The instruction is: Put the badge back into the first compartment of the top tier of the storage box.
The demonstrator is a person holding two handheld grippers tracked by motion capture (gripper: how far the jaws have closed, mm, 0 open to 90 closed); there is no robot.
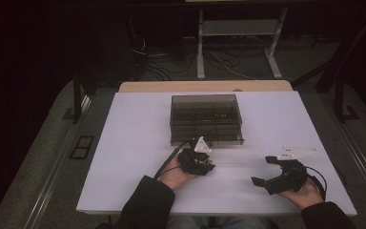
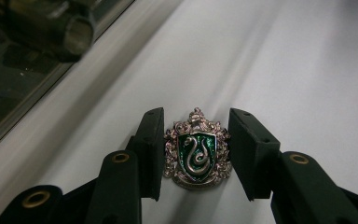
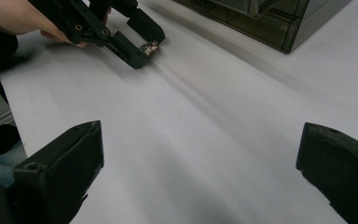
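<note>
Both forearms in dark sleeves enter from the near edge of the white counter, one hand on each gripper. Right gripper sits near the right front of the counter, held in an upturned palm, its body angled to the left and low over the surface. Its fingers stand wide apart with bare counter between them, nothing held.

Left gripper is a bit farther in, near the counter's middle, hand cupped under it, pointing right and slightly away toward the box. Its fingers are clamped on a small crest badge: a silver shield-shaped pin with a green enamel centre and a silver snake. Badge sits between the two pads, left pad against its left edge, right pad against its right edge, face up toward the camera, top pointing away from the gripper body. It lies at counter level; whether it rests on the surface or is lifted just off it, cannot tell. In the right gripper view the badge shows as a small glint at the left gripper's tips.

Farther back, a dark see-through compartment box stands on the counter, just beyond the left gripper, apart from the badge.
</note>
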